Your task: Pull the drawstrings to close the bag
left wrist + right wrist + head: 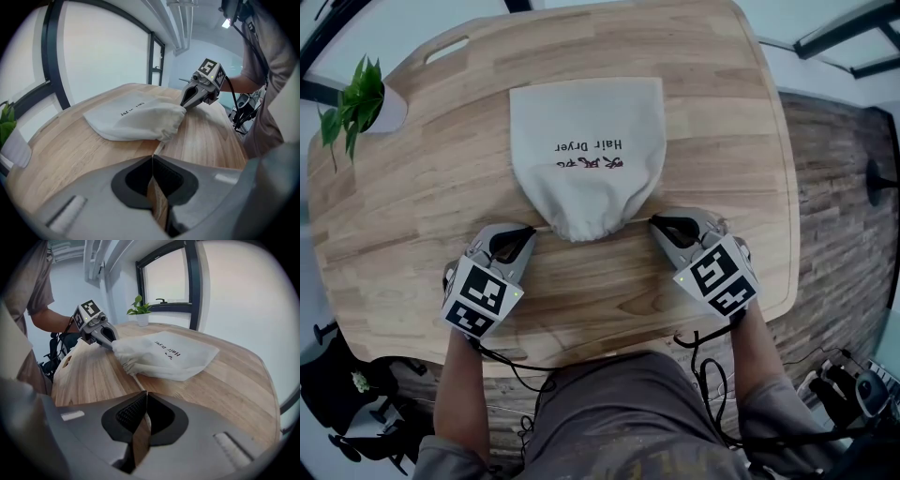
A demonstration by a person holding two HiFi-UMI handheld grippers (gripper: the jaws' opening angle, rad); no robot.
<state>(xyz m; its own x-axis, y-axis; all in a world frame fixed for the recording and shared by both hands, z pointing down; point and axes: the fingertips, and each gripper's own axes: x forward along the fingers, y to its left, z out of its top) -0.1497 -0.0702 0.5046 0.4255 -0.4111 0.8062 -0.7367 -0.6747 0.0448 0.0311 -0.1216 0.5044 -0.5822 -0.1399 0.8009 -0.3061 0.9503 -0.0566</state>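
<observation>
A cream cloth bag (586,155) printed "Hair Dryer" lies flat on the wooden table (403,216), its gathered mouth toward me. My left gripper (529,232) sits just left of the mouth, shut on the left drawstring (159,148), which runs from the mouth into the jaw tips (153,157). My right gripper (654,223) sits just right of the mouth. It is shut on the right drawstring (134,379), a thin cord that leads into its closed tips (146,393). Each gripper shows in the other's view, the right gripper (184,105) and the left gripper (113,344) both at the bag's mouth.
A small potted plant (352,103) stands at the table's far left corner. A handle slot (447,49) is cut near the far edge. The table's near edge runs just behind both grippers. Cables hang below it by my legs.
</observation>
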